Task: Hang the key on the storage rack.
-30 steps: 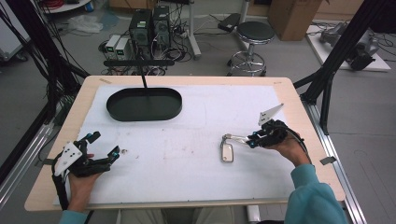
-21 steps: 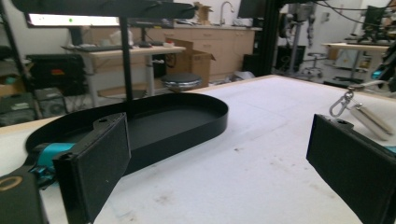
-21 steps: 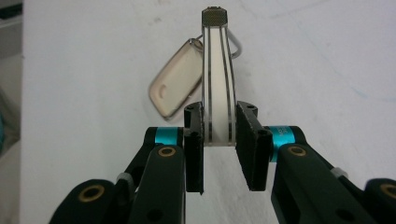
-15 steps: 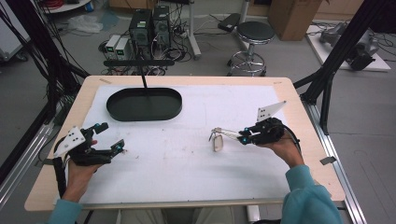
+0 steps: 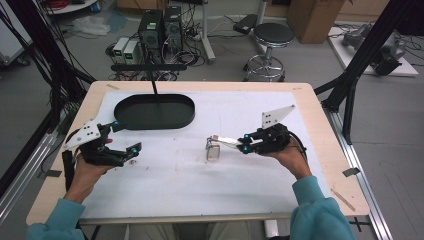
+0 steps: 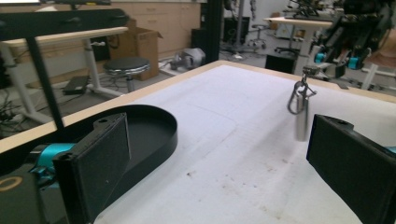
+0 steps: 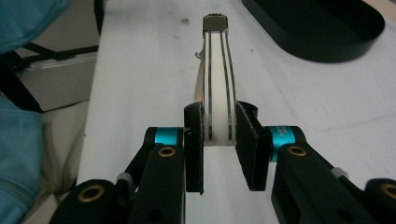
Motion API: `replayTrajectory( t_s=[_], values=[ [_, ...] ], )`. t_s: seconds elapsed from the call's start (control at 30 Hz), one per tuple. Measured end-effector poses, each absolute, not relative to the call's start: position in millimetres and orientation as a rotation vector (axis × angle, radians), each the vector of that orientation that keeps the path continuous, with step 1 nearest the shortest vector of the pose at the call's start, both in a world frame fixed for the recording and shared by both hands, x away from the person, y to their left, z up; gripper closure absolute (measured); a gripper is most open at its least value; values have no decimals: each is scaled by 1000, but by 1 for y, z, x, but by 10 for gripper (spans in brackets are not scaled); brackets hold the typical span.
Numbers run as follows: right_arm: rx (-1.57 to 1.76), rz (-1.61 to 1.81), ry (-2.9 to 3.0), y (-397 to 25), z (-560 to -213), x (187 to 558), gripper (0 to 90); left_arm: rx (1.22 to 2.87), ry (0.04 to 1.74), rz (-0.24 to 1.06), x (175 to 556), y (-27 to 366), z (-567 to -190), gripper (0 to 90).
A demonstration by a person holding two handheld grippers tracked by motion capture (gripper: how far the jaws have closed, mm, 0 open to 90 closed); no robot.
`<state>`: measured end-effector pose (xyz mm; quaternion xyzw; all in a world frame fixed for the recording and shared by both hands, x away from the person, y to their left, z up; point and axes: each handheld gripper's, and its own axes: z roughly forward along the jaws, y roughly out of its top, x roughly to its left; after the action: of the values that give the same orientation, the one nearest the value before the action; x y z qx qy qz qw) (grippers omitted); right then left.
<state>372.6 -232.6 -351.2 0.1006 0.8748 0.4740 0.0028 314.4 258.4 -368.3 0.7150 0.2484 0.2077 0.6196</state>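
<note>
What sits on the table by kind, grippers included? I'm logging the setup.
Black oval tray: 1
Metal utensil with cylinder hanging from it: 1
Handheld grippers: 2, left gripper and right gripper
Total: 4

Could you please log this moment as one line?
right gripper: shut on flat white strip with hanging metal cylinder | left gripper: open | black oval tray: empty
</note>
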Motion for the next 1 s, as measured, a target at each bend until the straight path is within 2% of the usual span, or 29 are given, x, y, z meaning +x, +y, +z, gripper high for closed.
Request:
replayTrajectory(
  t_s=[0.5,1.0],
  values=[
    [152,1546,2733,-189,-336,374,745,1754,413,359,337,222,-326,63],
    [51,1568,2741,-161,-336,376,745,1928,248,235,345,175,-318,63]
  ],
)
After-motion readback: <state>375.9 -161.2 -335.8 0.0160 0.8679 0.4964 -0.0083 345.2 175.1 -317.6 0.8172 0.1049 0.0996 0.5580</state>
